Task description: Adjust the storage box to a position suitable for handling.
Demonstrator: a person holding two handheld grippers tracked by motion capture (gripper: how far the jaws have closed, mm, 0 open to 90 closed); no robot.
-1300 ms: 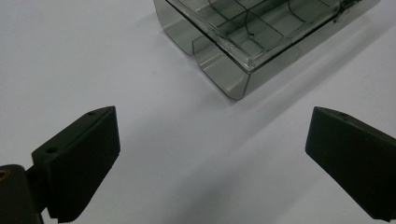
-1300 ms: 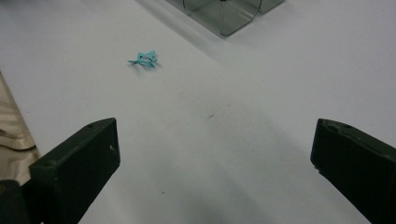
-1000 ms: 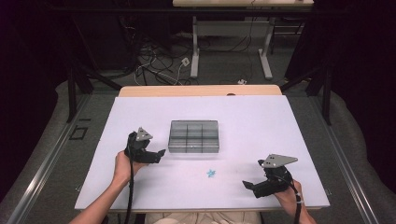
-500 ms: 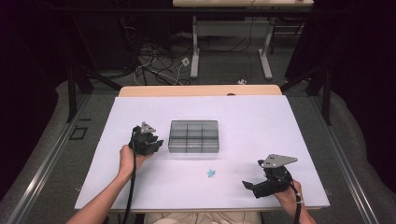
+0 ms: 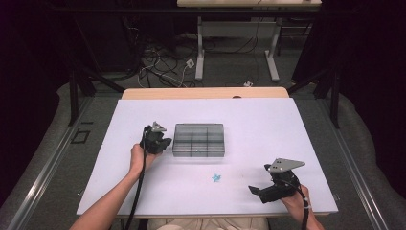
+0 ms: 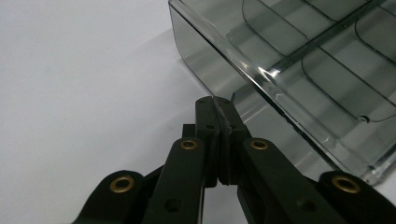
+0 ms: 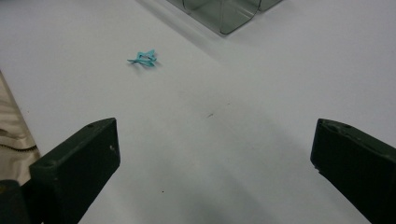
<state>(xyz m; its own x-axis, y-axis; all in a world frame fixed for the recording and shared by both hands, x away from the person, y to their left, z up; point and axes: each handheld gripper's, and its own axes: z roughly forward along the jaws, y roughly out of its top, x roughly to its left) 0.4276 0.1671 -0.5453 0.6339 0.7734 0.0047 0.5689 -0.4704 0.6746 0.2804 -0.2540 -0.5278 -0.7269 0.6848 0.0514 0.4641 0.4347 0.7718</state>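
Note:
A clear smoky compartment box (image 5: 198, 153) sits at mid-table, its sections bare. My left gripper (image 5: 164, 143) is at the box's left wall; in the left gripper view its jaws (image 6: 218, 101) have just been closing and now stand shut, tips against the box's rim (image 6: 261, 74), nothing seen between them. A small blue clip-like piece (image 5: 217, 178) lies on the white table in front of the box. My right gripper (image 5: 255, 191) rests near the front right edge, open, with bare table between its fingers; the blue piece (image 7: 144, 58) lies ahead of it to the left, the box corner (image 7: 224, 16) farther off.
The white tabletop (image 5: 287, 129) ends in a wooden strip (image 5: 206, 93) at the far side. Beyond are dark floor, cables and desk legs. A cable trails from each gripper along the forearms.
My left gripper moved right and away from me, up to the box's left wall, and its jaws closed. The right gripper stayed put.

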